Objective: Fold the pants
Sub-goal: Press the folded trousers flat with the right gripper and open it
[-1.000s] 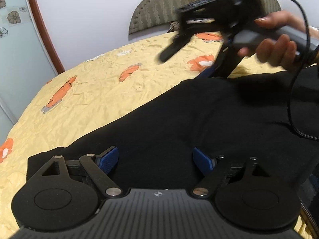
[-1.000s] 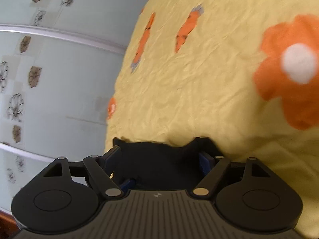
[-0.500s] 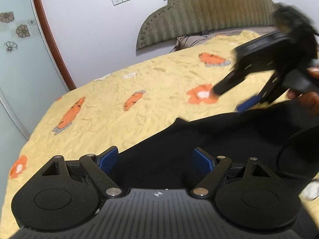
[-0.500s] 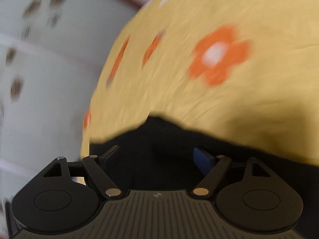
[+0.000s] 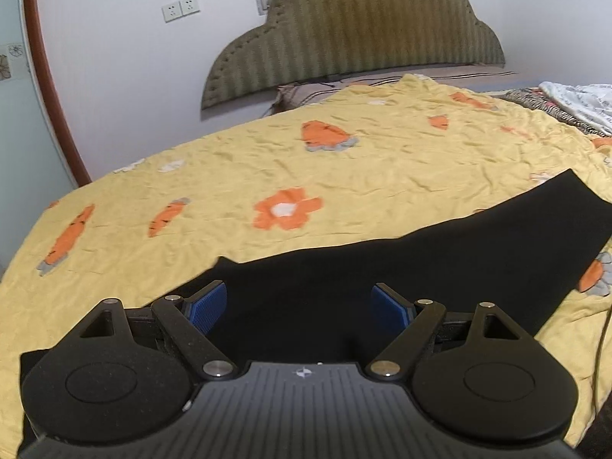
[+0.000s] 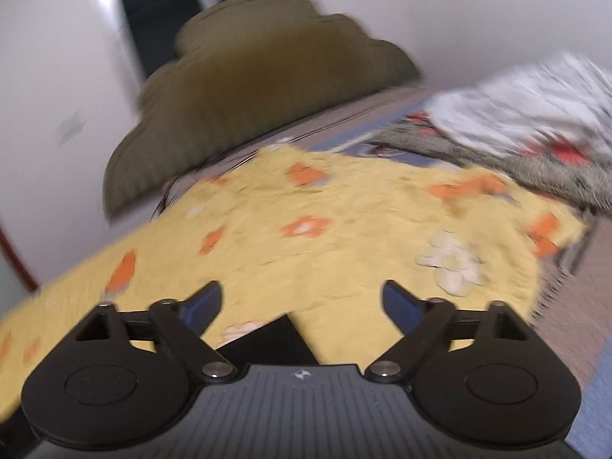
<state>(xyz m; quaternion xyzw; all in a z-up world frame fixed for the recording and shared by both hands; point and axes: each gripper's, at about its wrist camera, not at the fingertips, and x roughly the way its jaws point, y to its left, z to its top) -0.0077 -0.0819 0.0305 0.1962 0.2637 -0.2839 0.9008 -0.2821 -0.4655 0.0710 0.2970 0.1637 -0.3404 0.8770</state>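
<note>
The black pants [image 5: 440, 260] lie flat on the yellow flowered bedspread [image 5: 306, 176], stretching from under my left gripper to the right edge of the left wrist view. My left gripper [image 5: 298, 302] is open and empty, held just above the near part of the pants. In the blurred right wrist view, my right gripper [image 6: 302, 298] is open and empty above the bedspread [image 6: 344, 237], with a corner of the pants [image 6: 267, 340] just below it.
A padded olive headboard [image 5: 352, 34] stands against the white wall at the far end. Striped and white bedding [image 5: 573, 103] is piled at the far right. A cable [image 5: 602, 344] hangs at the right edge. A curved brown frame [image 5: 49, 88] borders the left.
The right gripper and the hand holding it have left the left wrist view. The right wrist view swung up from the pants towards the headboard. The pants now lie spread out to the right.
</note>
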